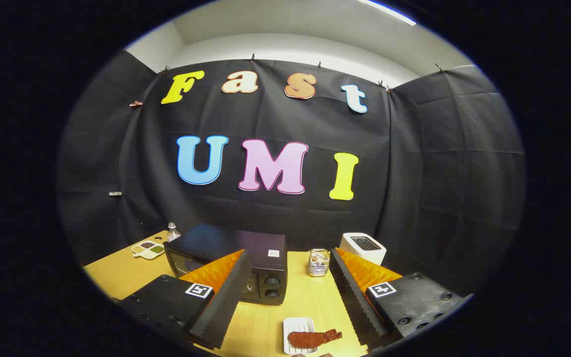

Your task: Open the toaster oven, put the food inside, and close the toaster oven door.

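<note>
A black toaster oven (231,263) stands on the wooden table (117,275), its door shut, partly hidden behind my left finger. A reddish-brown piece of food (313,338) lies across a small white ridged plate (296,332) near the table's front, between my fingers and close to them. My gripper (290,270) is held above the table with its fingers wide apart, open, nothing between them. The oven's two knobs (271,286) show just right of the left finger.
A white pop-up toaster (363,247) stands at the back right. A small glass jar (318,263) sits between the fingers, beyond the plate. A divided white dish (148,249) of condiments and a bottle (172,231) are at the back left.
</note>
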Available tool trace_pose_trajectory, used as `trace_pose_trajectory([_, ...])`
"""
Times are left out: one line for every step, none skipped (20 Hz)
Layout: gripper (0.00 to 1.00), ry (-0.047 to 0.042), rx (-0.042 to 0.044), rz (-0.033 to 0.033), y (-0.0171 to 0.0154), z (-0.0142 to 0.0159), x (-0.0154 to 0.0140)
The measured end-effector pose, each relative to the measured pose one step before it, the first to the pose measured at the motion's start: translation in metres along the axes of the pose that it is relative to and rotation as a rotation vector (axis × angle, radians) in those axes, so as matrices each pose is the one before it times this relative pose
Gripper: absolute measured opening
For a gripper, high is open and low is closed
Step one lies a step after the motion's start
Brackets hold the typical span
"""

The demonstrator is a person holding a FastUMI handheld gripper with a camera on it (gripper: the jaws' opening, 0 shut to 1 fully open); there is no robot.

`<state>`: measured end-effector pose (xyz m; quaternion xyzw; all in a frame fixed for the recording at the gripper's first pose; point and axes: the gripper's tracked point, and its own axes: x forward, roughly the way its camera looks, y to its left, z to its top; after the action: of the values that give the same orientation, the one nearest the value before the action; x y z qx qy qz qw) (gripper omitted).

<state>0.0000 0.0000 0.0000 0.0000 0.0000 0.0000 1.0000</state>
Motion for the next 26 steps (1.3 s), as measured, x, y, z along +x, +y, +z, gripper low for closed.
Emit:
trace_pose_trajectory([0.97,0.00127,0.00163,-0.01125,-0.00033,-0.00099,0.00056])
trace_pose_trajectory([0.97,0.00366,0.00125,-0.00770,0.00023,-0.00030,0.00125])
trace_pose_trajectory([0.97,0.00350,0.00177,-0.00398,0.00019,-0.00077,0.00157])
trace_pose_trajectory([0.97,-0.00183,0.00661,0.00112,0.00068,0.00044,0.00057])
trace_pose_trajectory([0.97,-0.00049,0.00631,-0.00346,-0.00033,0.00062,0.00044])
trace_pose_trajectory([0.97,0.00072,0.00181,-0.00051,-0.00016,-0.00113,0.00041])
trace_pose_trajectory([0.97,0.00323,-0.00510,-0.00013,-0.00032,-0.00068,-0.00035])
trace_pose_trajectory([0.97,0.00499,-0.00598,0.00353,0.00059,-0.00029,0.00007])
trace_pose_trajectory([0.97,0.00223,-0.00081,0.00519,0.00089,0.00034,-0.00035])
trace_pose_trajectory([0.97,0.00108,0.00147,0.00409,0.00027,0.00078,-0.00057])
trace_pose_trajectory([0.97,0.00017,0.00047,0.00343,-0.00020,0.00042,-0.00048])
trace_pose_trajectory([0.97,-0.00023,-0.00341,0.00412,0.00010,0.00021,0.00011])
trace_pose_trajectory([0.97,0.00040,-0.00445,0.00674,0.00048,-0.00048,-0.00074])
trace_pose_trajectory([0.97,0.00198,-0.00131,0.00858,0.00075,-0.00024,-0.00044])
trace_pose_trajectory([0.97,0.00328,0.00077,0.00760,0.00018,-0.00005,-0.00041])
trace_pose_trajectory([0.97,0.00456,0.00286,0.00843,-0.00021,0.00083,-0.00098])
trace_pose_trajectory([0.97,0.00240,0.00387,0.00578,0.00024,0.00098,-0.00040])
trace_pose_trajectory([0.97,0.00319,0.00434,0.00557,0.00016,0.00151,-0.00141])
trace_pose_trajectory([0.97,0.00447,0.00353,0.00728,0.00111,0.00162,-0.00219])
trace_pose_trajectory([0.97,0.00419,0.00213,0.00553,0.00004,0.00162,-0.00073])
trace_pose_trajectory([0.97,0.00729,-0.00194,0.00048,0.00225,-0.00022,0.00165])
trace_pose_trajectory([0.97,0.01366,0.01060,-0.00439,0.00449,-0.00156,0.00426])
trace_pose_trajectory([0.97,0.01721,0.01633,-0.00160,0.00323,-0.00107,0.00325])
trace_pose_trajectory([0.97,0.01627,0.01419,-0.00469,0.00119,-0.00046,0.00176])
trace_pose_trajectory([0.97,0.01363,0.01275,-0.00411,0.00004,-0.00131,0.00279])
trace_pose_trajectory([0.97,0.02059,0.00937,-0.00404,-0.00004,-0.00518,0.00284])
